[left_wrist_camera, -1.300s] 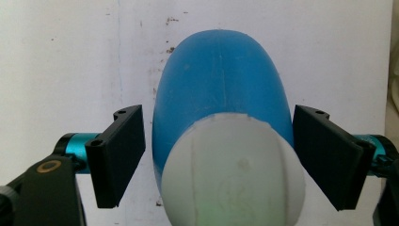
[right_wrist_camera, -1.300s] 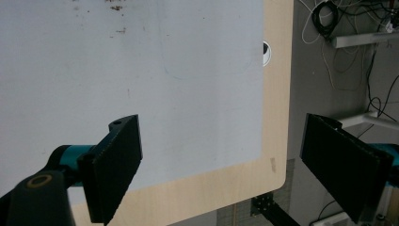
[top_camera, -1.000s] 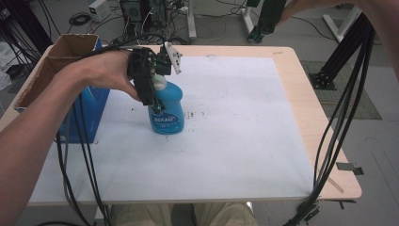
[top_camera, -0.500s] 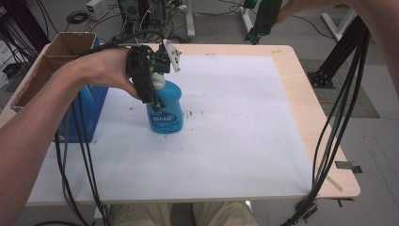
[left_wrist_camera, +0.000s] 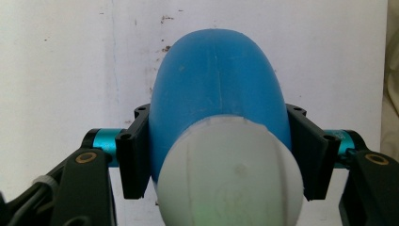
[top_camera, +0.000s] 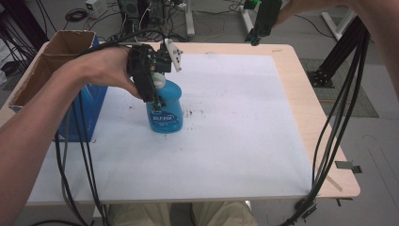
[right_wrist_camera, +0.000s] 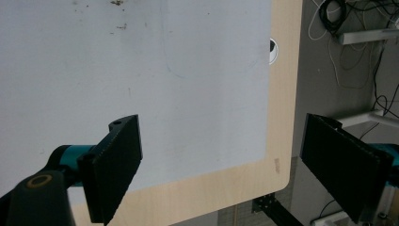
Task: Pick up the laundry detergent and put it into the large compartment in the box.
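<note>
A blue plastic bottle (top_camera: 164,112) with a white cap (left_wrist_camera: 230,179) stands upright on the white mat, left of the middle. My left gripper (top_camera: 157,94) comes down over it from above. Its jaws have just been closing, and in the left gripper view both black pads (left_wrist_camera: 134,155) press against the sides of the blue bottle (left_wrist_camera: 216,80). My right gripper (top_camera: 256,35) is held high over the table's far edge. In the right gripper view it (right_wrist_camera: 221,165) stands open, with nothing between its jaws and the mat's corner far below.
An open cardboard box (top_camera: 56,52) with a blue front (top_camera: 94,101) stands at the table's left edge, close to my left forearm. Black cables (top_camera: 334,132) hang down along the right side. The white mat (top_camera: 244,141) covers most of the wooden table (top_camera: 301,75).
The left gripper's jaws have drawn in against the bottle. Both hands and the bottle stay where they were.
</note>
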Motion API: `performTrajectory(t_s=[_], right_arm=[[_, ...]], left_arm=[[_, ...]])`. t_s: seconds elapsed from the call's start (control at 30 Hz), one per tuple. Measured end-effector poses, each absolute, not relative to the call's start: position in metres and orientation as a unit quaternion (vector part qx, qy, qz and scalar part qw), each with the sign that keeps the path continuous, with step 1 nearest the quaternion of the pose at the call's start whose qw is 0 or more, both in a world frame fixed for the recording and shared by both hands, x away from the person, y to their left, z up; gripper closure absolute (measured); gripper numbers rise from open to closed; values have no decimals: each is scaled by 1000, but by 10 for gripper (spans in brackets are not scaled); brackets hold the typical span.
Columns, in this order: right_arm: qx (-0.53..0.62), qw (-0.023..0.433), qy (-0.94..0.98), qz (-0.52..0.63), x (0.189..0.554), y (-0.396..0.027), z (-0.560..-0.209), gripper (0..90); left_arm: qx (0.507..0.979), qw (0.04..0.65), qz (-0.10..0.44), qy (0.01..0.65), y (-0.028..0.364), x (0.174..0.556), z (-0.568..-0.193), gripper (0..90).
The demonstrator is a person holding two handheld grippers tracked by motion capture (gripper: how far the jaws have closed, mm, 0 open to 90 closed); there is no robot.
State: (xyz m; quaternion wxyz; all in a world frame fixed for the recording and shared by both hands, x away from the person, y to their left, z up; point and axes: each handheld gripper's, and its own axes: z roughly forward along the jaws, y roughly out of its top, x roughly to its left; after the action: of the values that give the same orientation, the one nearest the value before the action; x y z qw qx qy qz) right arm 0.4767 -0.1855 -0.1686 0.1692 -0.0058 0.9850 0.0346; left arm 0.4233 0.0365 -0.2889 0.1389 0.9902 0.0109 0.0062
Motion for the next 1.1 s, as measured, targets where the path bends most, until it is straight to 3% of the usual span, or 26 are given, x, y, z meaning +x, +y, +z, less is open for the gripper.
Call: performTrajectory(t_s=[0.77,1.1], right_arm=[[-7,171,985,38,479,-189,-168,125],[-4,174,984,44,476,-192,-165,125]], left_arm=[[994,113,15,1,32,422,-284,381],[994,101,16,22,30,420,-253,381]])
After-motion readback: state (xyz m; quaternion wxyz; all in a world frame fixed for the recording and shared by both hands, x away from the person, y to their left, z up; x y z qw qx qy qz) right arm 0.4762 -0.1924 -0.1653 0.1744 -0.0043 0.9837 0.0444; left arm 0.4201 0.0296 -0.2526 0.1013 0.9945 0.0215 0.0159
